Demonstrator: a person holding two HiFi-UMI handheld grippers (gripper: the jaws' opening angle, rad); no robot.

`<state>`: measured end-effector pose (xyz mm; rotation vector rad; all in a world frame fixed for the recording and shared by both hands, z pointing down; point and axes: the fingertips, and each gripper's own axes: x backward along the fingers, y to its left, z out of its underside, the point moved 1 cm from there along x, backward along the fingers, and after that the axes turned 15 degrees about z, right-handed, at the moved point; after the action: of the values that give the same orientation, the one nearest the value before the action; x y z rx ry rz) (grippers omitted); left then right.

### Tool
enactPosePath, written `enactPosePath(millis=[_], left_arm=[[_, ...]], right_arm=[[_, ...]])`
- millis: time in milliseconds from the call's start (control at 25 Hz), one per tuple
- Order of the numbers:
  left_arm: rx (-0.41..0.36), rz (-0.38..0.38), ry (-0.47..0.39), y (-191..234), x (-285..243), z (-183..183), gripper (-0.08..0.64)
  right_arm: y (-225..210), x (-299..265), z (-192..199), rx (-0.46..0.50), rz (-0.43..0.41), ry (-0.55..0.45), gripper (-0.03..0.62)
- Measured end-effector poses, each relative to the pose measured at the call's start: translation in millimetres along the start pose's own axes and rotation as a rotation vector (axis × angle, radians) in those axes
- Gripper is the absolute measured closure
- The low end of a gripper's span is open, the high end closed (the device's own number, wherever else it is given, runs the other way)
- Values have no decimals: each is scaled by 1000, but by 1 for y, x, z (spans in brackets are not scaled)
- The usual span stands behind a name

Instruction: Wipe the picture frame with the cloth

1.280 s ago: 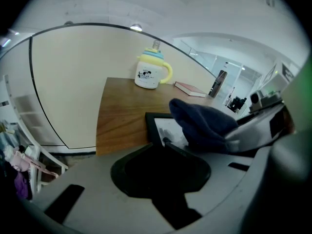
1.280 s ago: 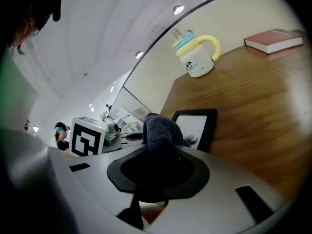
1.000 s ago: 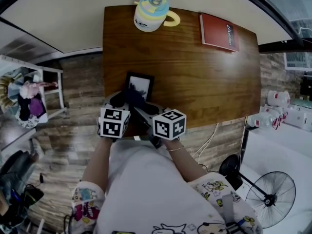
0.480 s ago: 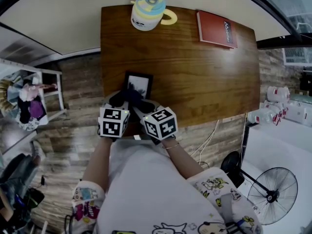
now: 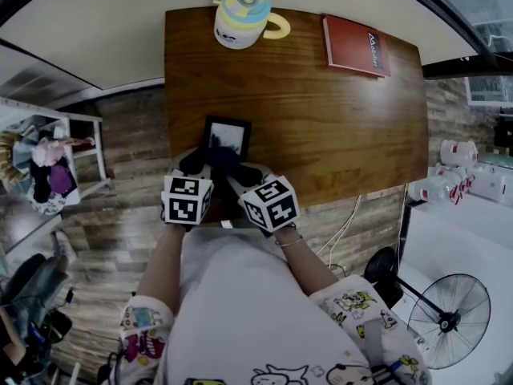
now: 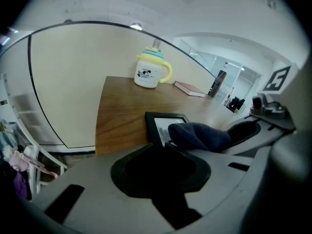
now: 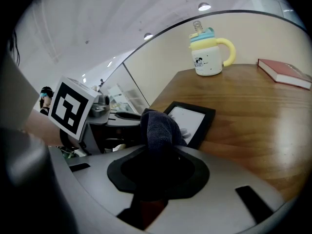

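A small black picture frame [image 5: 227, 135] lies flat near the wooden table's [image 5: 321, 119] front left edge. My left gripper [image 5: 195, 167] is at the frame's near edge, and that edge [image 6: 163, 123] runs in between its jaws, which are shut on it. A dark blue cloth [image 5: 221, 160] is bunched in my right gripper [image 5: 240, 175], whose jaws are shut on it. The cloth [image 7: 158, 128] rests on the near part of the frame [image 7: 195, 118] and hides some of the glass. In the left gripper view the cloth [image 6: 200, 135] lies just right of my left gripper [image 6: 158, 147].
A white and yellow lidded cup [image 5: 244, 16] stands at the table's far edge, with a red book [image 5: 357, 46] to its right. To the left of the table is a white rack [image 5: 60, 155] on the wooden floor. A floor fan [image 5: 445, 319] stands lower right.
The right gripper has rolled and shifted slightly left, with the cloth staying on the frame's near part. The left gripper has kept still on the frame.
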<state>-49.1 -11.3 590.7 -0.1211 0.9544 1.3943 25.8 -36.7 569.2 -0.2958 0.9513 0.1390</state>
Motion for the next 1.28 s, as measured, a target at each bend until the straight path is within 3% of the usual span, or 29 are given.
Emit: enactPosePath(millis=[440, 760, 1280], left_arm=[[4, 3, 0, -2, 1, -1, 489], [4, 1, 0, -2, 1, 0, 489], [6, -2, -2, -1, 1, 0, 489]], right_arm=[[-11, 14, 4, 12, 16, -11, 509], [-31, 25, 11, -37, 41, -12, 509], [-68, 41, 30, -70, 131, 12, 509]])
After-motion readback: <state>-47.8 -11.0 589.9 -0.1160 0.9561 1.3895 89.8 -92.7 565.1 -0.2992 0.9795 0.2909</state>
